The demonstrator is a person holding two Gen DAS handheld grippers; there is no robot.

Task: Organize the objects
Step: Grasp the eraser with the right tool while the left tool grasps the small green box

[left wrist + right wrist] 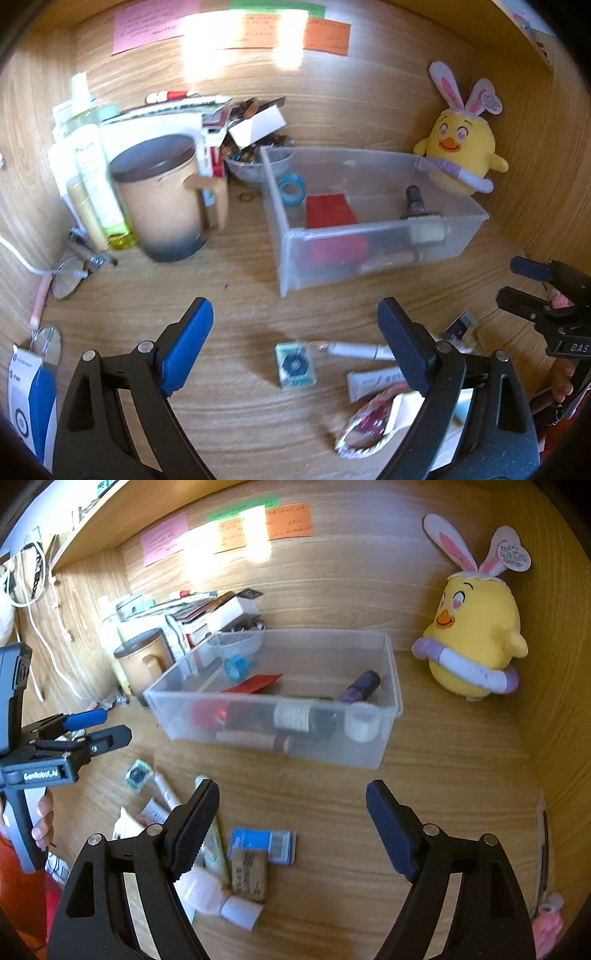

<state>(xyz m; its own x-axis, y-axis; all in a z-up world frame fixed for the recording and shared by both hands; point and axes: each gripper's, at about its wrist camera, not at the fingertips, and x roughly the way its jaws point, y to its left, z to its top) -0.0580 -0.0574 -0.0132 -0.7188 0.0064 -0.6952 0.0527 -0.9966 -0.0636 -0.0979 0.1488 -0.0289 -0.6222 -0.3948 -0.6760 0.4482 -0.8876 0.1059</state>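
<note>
A clear plastic bin (369, 236) (280, 738) stands on the wooden desk and holds a blue tape roll (291, 189), a red card (328, 210), a purple bottle (364, 686) and other small items. Loose items lie in front of it: a small green-white box (295, 365), a white pen (354, 349), a tube (373, 382), a blue-white box (262, 845), a brown card (249, 875) and a pink bottle (203, 886). My left gripper (295, 314) hovers open above the green-white box, holding nothing. My right gripper (291, 790) is open over bare desk before the bin.
A lidded mug (166, 199), several bottles (88, 158) and a stack of books (177, 110) crowd the back left. A yellow chick plush (461, 151) leans in the right corner. Glasses (68, 282) lie at the left. Sticky notes (147, 26) hang on the back wall.
</note>
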